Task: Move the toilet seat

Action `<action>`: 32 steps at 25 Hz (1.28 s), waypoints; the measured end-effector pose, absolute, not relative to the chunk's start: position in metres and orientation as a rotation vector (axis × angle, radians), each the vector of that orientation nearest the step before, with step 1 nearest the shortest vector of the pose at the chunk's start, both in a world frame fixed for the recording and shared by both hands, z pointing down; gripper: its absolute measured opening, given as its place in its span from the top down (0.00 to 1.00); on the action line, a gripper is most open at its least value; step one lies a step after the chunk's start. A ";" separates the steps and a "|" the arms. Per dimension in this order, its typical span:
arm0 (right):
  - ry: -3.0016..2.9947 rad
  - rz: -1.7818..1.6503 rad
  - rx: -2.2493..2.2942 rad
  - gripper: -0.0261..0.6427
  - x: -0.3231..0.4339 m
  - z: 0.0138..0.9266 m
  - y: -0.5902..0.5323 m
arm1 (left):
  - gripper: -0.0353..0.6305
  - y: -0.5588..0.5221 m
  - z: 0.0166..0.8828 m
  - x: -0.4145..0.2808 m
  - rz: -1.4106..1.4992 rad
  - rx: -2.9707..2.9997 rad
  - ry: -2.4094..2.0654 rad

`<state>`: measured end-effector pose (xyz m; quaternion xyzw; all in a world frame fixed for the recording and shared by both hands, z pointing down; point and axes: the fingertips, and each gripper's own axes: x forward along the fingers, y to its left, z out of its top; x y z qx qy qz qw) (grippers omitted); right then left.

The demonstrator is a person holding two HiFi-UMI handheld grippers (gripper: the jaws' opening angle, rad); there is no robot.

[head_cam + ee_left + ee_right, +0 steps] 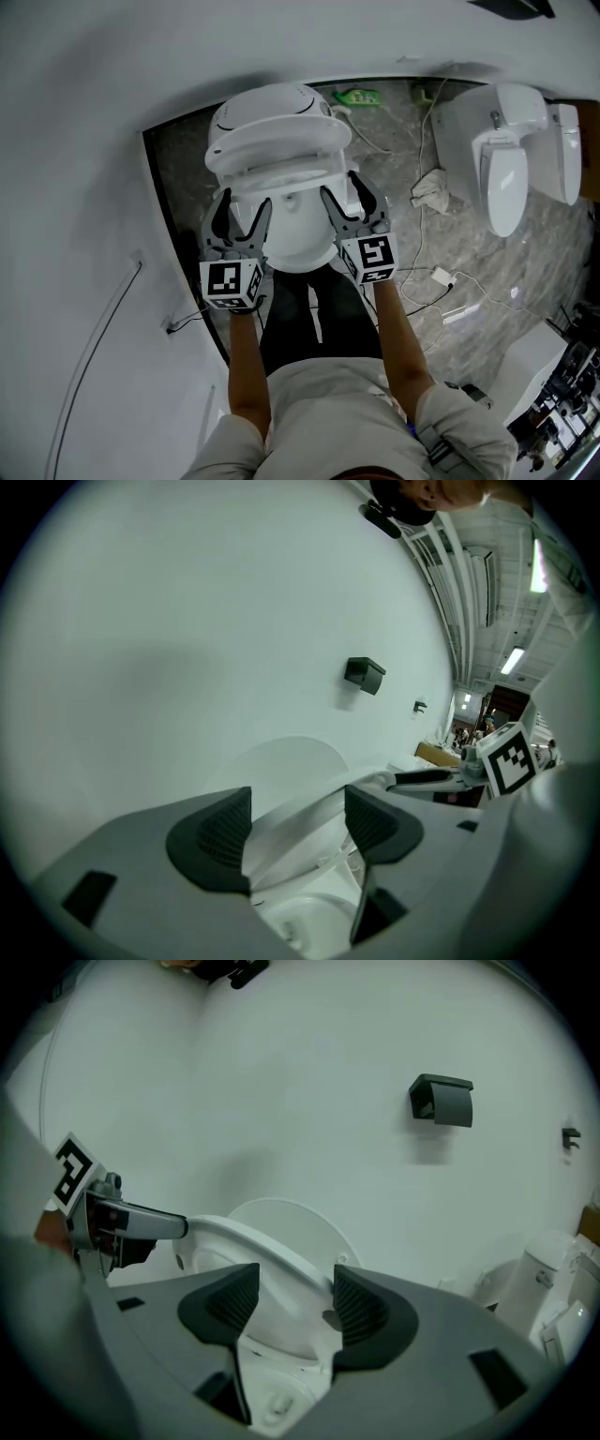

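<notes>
Against the white wall (75, 187) stands a toilet, its lid (272, 103) upright and the toilet seat (281, 150) tilted partway up over the bowl (295, 234). The left gripper (244, 199) and the right gripper (340, 183) each take one side of the ring, jaws spread wide yet clamped on it. Off to the right, a second toilet (506, 159) sits on the grey stone floor (469, 244) among loose cables (421, 234).

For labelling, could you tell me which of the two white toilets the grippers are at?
The white ceramic toilet straight ahead: the left gripper and right gripper hold its raised seat; the other white toilet stands apart, right.
</notes>
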<state>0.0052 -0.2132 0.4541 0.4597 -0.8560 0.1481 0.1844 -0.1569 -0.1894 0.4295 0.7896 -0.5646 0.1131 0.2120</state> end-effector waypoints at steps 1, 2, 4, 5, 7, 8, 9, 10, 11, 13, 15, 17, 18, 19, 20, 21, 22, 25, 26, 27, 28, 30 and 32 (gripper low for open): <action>-2.412 0.418 1.297 0.56 0.005 0.455 -0.214 | 0.45 -0.191 0.430 -0.157 0.310 2.191 -1.570; -2.411 0.419 1.299 0.56 0.006 0.455 -0.215 | 0.45 -0.192 0.430 -0.157 0.307 2.188 -1.571; -2.409 0.419 1.301 0.56 0.005 0.456 -0.217 | 0.45 -0.194 0.431 -0.158 0.302 2.185 -1.572; -2.409 0.420 1.302 0.56 0.005 0.456 -0.218 | 0.45 -0.196 0.431 -0.159 0.302 2.185 -1.573; -2.409 0.423 1.306 0.56 0.005 0.456 -0.222 | 0.46 -0.200 0.430 -0.159 0.301 2.185 -1.574; -2.409 0.424 1.309 0.56 0.005 0.455 -0.225 | 0.46 -0.202 0.429 -0.159 0.300 2.185 -1.575; -2.410 0.424 1.312 0.56 0.005 0.455 -0.226 | 0.46 -0.204 0.429 -0.159 0.299 2.185 -1.577; -2.411 0.423 1.316 0.56 0.005 0.454 -0.228 | 0.46 -0.206 0.428 -0.159 0.298 2.185 -1.579; -2.412 0.421 1.319 0.56 0.004 0.454 -0.229 | 0.46 -0.207 0.429 -0.160 0.296 2.185 -1.580; -2.414 0.418 1.323 0.56 0.003 0.455 -0.231 | 0.46 -0.209 0.429 -0.161 0.293 2.187 -1.583; -2.415 0.416 1.326 0.56 0.001 0.455 -0.234 | 0.46 -0.212 0.429 -0.163 0.290 2.188 -1.587; -2.416 0.415 1.328 0.56 0.000 0.455 -0.236 | 0.46 -0.214 0.430 -0.164 0.286 2.186 -1.590; -2.415 0.415 1.329 0.56 0.000 0.455 -0.237 | 0.46 -0.215 0.429 -0.165 0.282 2.185 -1.591; -2.415 0.415 1.331 0.56 0.000 0.455 -0.238 | 0.46 -0.217 0.429 -0.165 0.277 2.184 -1.592; -2.416 0.414 1.333 0.56 0.000 0.454 -0.240 | 0.47 -0.219 0.428 -0.164 0.273 2.182 -1.593; -2.416 0.414 1.334 0.56 0.000 0.453 -0.243 | 0.47 -0.222 0.427 -0.164 0.271 2.182 -1.594; -2.415 0.415 1.336 0.56 0.000 0.453 -0.245 | 0.47 -0.224 0.427 -0.164 0.270 2.182 -1.595; -2.416 0.413 1.338 0.56 0.000 0.453 -0.250 | 0.48 -0.230 0.427 -0.164 0.268 2.181 -1.599; -2.416 0.411 1.338 0.56 -0.001 0.454 -0.251 | 0.48 -0.231 0.428 -0.164 0.267 2.181 -1.601; -2.416 0.410 1.339 0.56 -0.001 0.455 -0.251 | 0.48 -0.231 0.429 -0.165 0.265 2.183 -1.603; -2.416 0.408 1.341 0.56 -0.002 0.455 -0.252 | 0.48 -0.232 0.429 -0.166 0.264 2.185 -1.606; -2.416 0.406 1.344 0.56 -0.003 0.454 -0.253 | 0.48 -0.234 0.428 -0.167 0.265 2.189 -1.610; -2.416 0.403 1.346 0.56 -0.004 0.454 -0.255 | 0.48 -0.236 0.428 -0.168 0.269 2.192 -1.614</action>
